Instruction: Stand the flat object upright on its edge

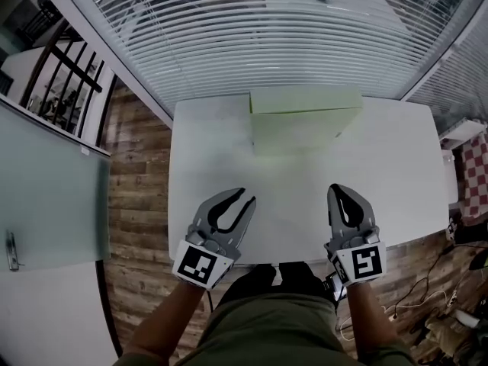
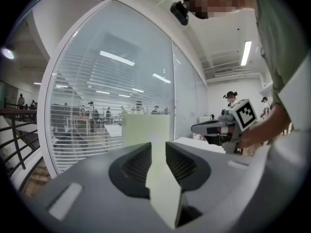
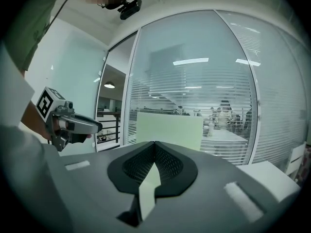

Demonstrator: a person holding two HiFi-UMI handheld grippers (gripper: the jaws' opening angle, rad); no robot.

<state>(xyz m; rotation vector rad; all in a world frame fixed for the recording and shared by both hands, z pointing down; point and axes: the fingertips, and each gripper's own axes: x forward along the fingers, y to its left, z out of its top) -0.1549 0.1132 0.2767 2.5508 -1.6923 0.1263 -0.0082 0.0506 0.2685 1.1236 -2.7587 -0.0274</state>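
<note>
The person holds both arms forward from the body, the bare left forearm (image 1: pixel 162 320) and right forearm (image 1: pixel 371 320) reaching out low in the head view, with a gripper at the end of each, side by side and well apart. The left gripper (image 1: pixel 245 197) points ahead and angles slightly inward toward the other, nearly level, its jaws parted by a narrow gap with nothing gripped between them. The right gripper (image 1: pixel 339 189) points almost straight ahead, also nearly level, its jaws closed tip to tip and empty.
</note>
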